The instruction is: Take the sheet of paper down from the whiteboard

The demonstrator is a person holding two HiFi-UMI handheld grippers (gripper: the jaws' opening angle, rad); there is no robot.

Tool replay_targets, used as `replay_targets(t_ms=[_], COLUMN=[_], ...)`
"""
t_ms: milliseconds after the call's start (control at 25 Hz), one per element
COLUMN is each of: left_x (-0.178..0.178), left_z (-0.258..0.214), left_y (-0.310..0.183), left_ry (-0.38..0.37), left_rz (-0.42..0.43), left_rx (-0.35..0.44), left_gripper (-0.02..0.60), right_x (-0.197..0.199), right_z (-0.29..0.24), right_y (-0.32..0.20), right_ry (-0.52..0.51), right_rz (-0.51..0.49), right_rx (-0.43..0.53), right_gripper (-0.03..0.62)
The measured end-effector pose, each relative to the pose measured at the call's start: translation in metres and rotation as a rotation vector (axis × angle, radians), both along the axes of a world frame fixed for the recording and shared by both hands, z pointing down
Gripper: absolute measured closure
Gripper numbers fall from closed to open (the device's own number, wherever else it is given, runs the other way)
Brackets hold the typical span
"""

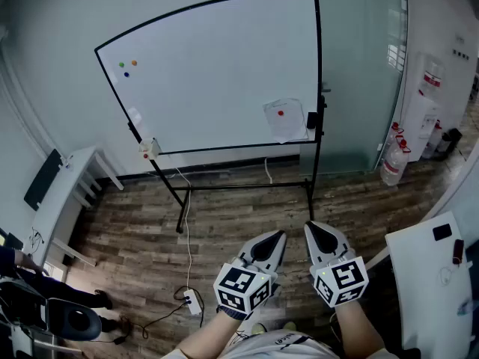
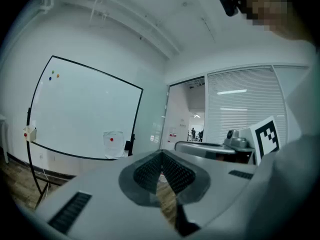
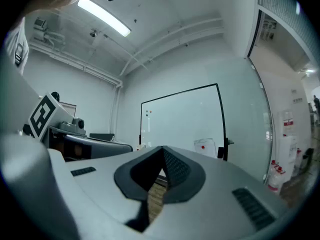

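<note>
The sheet of paper (image 1: 284, 118) hangs low on the right of the whiteboard (image 1: 209, 73), under a red magnet (image 1: 281, 113), far away; the left gripper (image 1: 280, 235) and right gripper (image 1: 310, 227) are closed tight and empty; paper looks light, floppy, easy to tear; pinching a bottom corner seems best.

White paper sheet (image 1: 283, 118), red-magnet-pinned, whiteboard's (image 1: 209, 73) lower right

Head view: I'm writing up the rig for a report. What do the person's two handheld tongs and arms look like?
Both the left tongs and the right tongs are pale grey moulded shells tapering to a point, lined with dark textured pads. Each carries a white cube printed with black square markers at its rear. No cables show. The person wears a white top.
</note>
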State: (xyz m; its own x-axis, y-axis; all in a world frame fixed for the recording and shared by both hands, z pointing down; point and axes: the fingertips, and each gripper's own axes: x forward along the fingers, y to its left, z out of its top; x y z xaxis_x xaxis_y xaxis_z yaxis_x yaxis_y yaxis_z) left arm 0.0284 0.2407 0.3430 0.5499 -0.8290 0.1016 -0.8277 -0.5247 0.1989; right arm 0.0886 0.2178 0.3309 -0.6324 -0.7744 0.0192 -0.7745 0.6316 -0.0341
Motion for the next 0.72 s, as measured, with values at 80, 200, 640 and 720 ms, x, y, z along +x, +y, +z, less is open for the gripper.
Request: replay_targets(t_ms=[80, 200, 640, 720], left_x=[0.004, 0.008, 0.008, 0.008], left_z=[0.002, 0.004, 0.006, 0.007], left_y=[0.000, -0.001, -0.014, -0.018], left_ry=[0.004, 0.005, -0.009, -0.012], left_rz=[0.000, -0.006, -0.091, -0.095], left_rx=[-0.004, -0.004, 0.005, 0.002], left_gripper=[0.568, 0.568, 0.568, 0.568], right_x=[0.004, 0.012, 0.054, 0.055], right_z=[0.004, 0.003, -0.002, 0.000], right_y=[0.000, 0.001, -0.006, -0.010], right_ry=[-0.008, -0.051, -0.147, -0.146], right_rz=[-0.008, -0.021, -0.012, -0.011], right_rx=[-0.012, -0.024, -0.030, -0.039], right_gripper=[0.583, 0.583, 0.583, 0.583])
